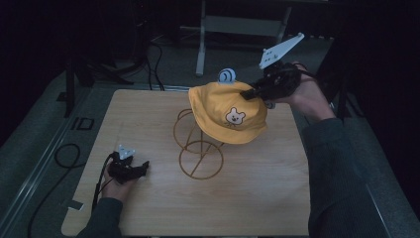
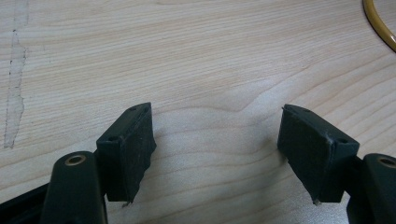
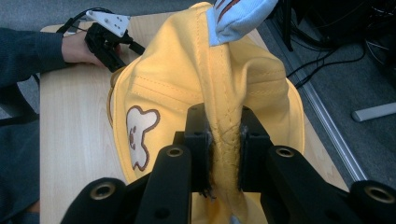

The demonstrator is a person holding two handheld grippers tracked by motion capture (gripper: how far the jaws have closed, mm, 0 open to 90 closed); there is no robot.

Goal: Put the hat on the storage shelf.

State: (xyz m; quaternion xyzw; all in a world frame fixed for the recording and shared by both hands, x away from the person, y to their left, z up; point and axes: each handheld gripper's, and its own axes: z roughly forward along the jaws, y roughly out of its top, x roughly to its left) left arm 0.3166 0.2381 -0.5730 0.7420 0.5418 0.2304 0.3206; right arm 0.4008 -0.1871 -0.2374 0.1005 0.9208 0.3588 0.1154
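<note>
You have a pale wood desk [image 1: 148, 119] in front of you, its grain running crosswise, with a long pale scuff [image 2: 14, 88] on the surface. A small white tag [image 1: 75, 205] lies at its near left corner. Left of the desk, a black cable [image 1: 62, 156] loops on the grey floor [image 1: 29, 144], and more cables [image 1: 153, 59] trail behind it. Beyond the far edge stands a white metal frame [image 1: 237, 25] on a post, with dark surroundings on both sides.
</note>
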